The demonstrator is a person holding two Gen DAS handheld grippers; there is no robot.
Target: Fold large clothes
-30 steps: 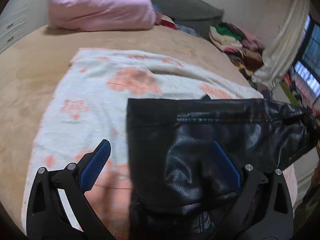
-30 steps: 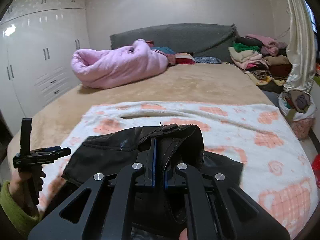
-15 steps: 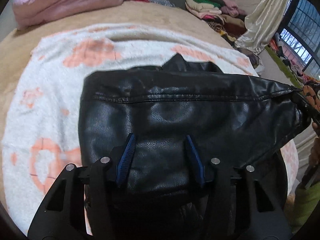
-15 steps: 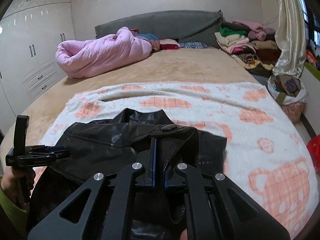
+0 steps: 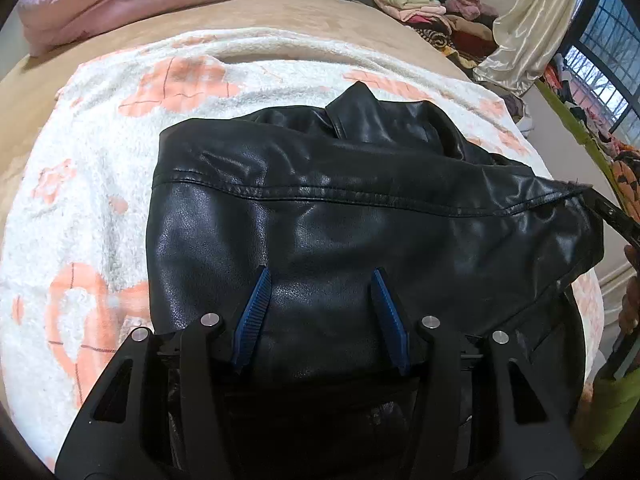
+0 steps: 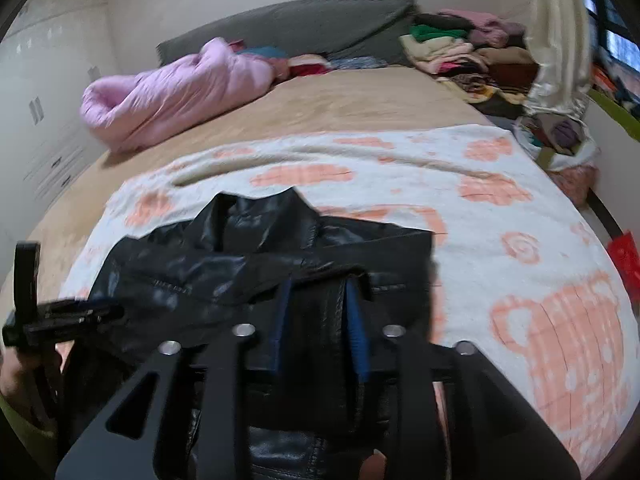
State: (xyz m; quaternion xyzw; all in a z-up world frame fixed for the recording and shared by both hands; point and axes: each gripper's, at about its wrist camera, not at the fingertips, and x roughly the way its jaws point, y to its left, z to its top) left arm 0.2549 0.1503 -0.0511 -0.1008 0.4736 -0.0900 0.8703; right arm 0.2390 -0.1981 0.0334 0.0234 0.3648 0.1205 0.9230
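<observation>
A black leather jacket [image 5: 340, 168] lies on a white blanket with orange patterns [image 5: 80, 200], collar toward the headboard. My left gripper [image 5: 320, 276] is down on its near part, and a thick bulge of leather fills the gap between the blue pads [image 5: 256, 308], so it is shut on the jacket. In the right wrist view the jacket [image 6: 240, 256] is crumpled, with a fold standing between the fingers of my right gripper [image 6: 318, 288]. Those jaws are opening, and the pads [image 6: 356, 320] stand clear of the fold. A hand holds the left gripper at that view's left edge.
The blanket [image 6: 520, 260] covers the near half of a tan bed [image 6: 360, 96]. A pink duvet [image 6: 180, 88] lies at the back left. Stacked clothes [image 6: 460, 48] sit at the back right by a curtain [image 6: 560, 40]. White wardrobes [image 6: 40, 120] line the left wall.
My left gripper came in from the jacket's left edge over its middle and closed from wide open onto the leather. The right jaws, shut on a fold, have parted. Both hands sank lower.
</observation>
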